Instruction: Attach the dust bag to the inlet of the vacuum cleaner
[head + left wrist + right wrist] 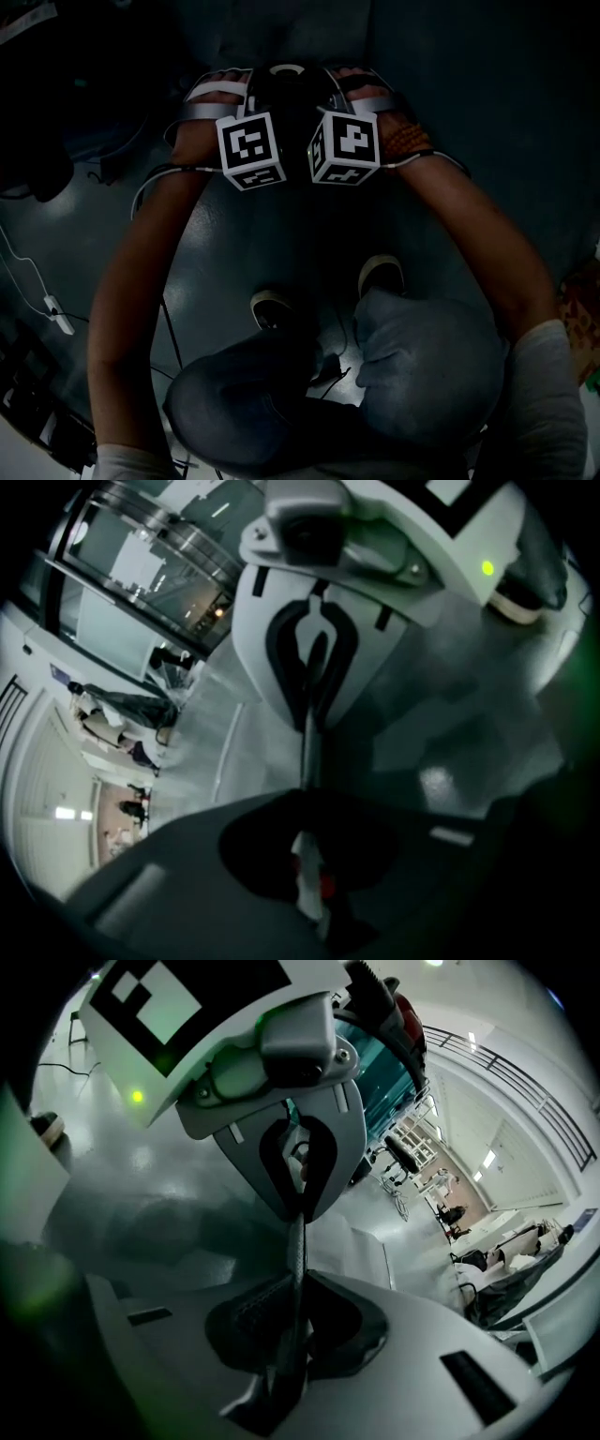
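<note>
The dust bag (287, 94) hangs as a dark shape between my two grippers, above the floor in front of the person's knees. In both gripper views it is a thin sheet seen edge-on (308, 752) (296, 1251). My left gripper (267, 98) (309, 874) is shut on one side of it. Directly opposite, my right gripper (314, 98) (295, 1354) is shut on the other side. Each gripper view shows the opposite gripper close by, the right one (314, 658) and the left one (300, 1162). I cannot make out the vacuum cleaner in the dark.
A glossy grey floor (234, 244) lies below. The person's shoes (380, 274) (270, 307) and knees are near the bottom. A white plug with a cable (56, 314) lies at the left, under a dark bulky object (37, 159). A bright hall with distant people (450, 1213) lies beyond.
</note>
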